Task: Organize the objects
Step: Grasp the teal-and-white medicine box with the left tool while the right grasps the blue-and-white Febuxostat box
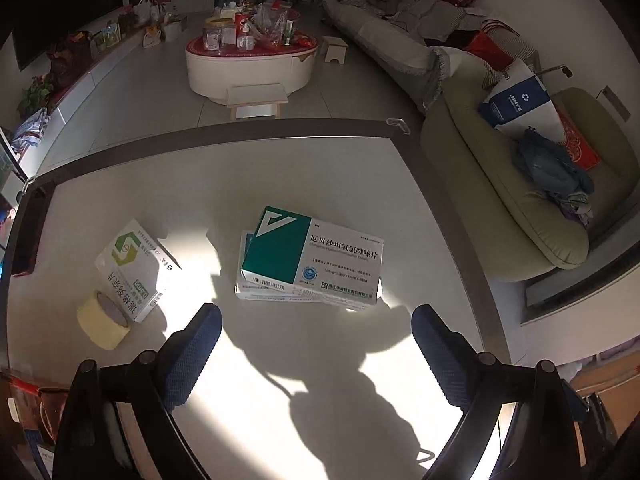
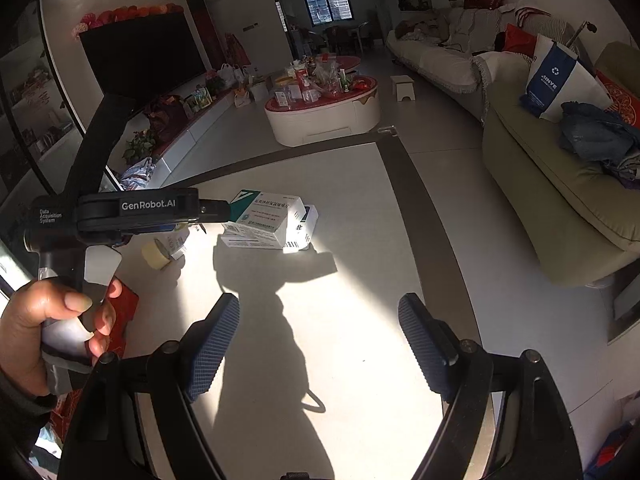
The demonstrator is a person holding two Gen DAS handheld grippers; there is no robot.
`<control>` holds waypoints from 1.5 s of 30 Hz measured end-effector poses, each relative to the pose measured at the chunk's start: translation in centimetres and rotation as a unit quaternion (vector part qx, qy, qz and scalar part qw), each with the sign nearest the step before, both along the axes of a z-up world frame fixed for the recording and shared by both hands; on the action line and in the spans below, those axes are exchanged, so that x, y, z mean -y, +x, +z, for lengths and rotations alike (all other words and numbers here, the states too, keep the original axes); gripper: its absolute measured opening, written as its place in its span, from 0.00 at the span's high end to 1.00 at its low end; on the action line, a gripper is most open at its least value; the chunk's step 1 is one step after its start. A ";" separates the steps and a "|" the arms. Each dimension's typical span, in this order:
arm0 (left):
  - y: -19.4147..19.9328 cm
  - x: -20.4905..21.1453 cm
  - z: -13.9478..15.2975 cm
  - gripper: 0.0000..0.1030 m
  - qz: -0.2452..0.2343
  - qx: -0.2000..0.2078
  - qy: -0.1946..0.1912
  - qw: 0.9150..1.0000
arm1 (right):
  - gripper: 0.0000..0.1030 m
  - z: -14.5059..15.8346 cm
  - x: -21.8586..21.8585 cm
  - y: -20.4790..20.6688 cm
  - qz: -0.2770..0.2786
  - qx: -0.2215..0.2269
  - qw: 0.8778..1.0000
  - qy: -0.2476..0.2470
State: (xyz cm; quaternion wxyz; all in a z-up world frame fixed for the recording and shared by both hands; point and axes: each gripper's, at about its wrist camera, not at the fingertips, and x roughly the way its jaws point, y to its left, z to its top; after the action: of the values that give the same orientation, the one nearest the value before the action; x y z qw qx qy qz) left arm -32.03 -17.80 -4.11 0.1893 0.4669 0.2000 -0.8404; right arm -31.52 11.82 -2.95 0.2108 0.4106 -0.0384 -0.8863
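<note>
Sunlight falls on the pale tabletop (image 1: 320, 168), where a green-and-white cardboard medicine box (image 1: 310, 258) lies on a small stack. We hold both grippers, left gripper (image 1: 316, 328) and right gripper (image 2: 318, 318), with fingers wide open and empty. We judge the next step is reaching the stack, near the leaning white box (image 1: 134, 264) and tape roll (image 1: 102, 322).

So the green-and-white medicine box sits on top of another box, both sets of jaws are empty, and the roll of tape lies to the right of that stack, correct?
Not quite: the roll of tape lies to the left of the stack, beside a second white box, as the left wrist view shows. The green-and-white medicine box does sit on another box, and both sets of jaws are empty.
</note>
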 end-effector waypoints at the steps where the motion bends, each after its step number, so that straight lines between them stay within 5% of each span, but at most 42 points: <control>1: -1.5 0.6 -0.3 0.05 -0.004 0.001 -0.008 1.000 | 0.21 -0.4 -0.2 0.0 0.000 0.004 1.000 -0.004; 5: -6.8 2.8 -2.6 0.05 -0.018 0.022 -0.008 1.000 | 0.21 -1.5 -0.5 0.6 0.005 0.010 1.000 -0.009; 9: -7.2 3.5 -6.2 0.05 -0.017 0.071 0.004 0.997 | 0.21 -1.8 -0.1 0.7 0.018 0.010 1.000 -0.009; 16: 3.3 0.2 -6.0 0.05 0.020 0.045 0.008 0.999 | 0.18 -1.7 -0.1 -2.7 0.028 -0.011 0.999 -0.011; 19: 7.4 0.2 -5.7 0.05 0.061 0.026 0.027 0.997 | 0.17 -2.4 2.0 -6.1 0.093 -0.017 0.995 0.016; 23: 11.0 -0.5 -6.0 0.05 0.086 0.011 0.055 0.995 | 0.17 -4.1 7.0 -10.3 0.217 -0.011 0.973 0.083; 27: 11.7 -1.2 -6.9 0.05 0.103 0.006 0.091 0.991 | 0.17 -5.6 12.5 -12.0 0.327 -0.041 0.926 0.184; 30: 11.3 -2.4 -7.5 0.05 0.120 -0.002 0.114 0.986 | 0.17 -6.9 14.9 -13.2 0.379 -0.038 0.903 0.200; 34: 10.0 -4.5 -8.4 0.01 0.146 0.021 0.096 0.984 | 0.16 -8.8 17.0 -15.4 0.413 -0.010 0.883 0.222; 41: 8.4 -5.8 -8.1 0.00 0.175 0.018 0.064 0.982 | 0.14 -10.3 19.0 -17.2 0.427 -0.014 0.868 0.251; 45: 9.0 -5.8 -8.4 0.00 0.166 0.009 0.072 0.983 | 0.15 -10.8 18.3 -18.1 0.399 0.025 0.892 0.209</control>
State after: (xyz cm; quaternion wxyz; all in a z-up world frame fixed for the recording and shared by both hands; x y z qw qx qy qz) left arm -23.06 -12.01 -12.50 0.2933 0.4476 0.3331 -0.7763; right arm -49.61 -6.46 -13.70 0.4550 0.4479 0.3100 -0.7044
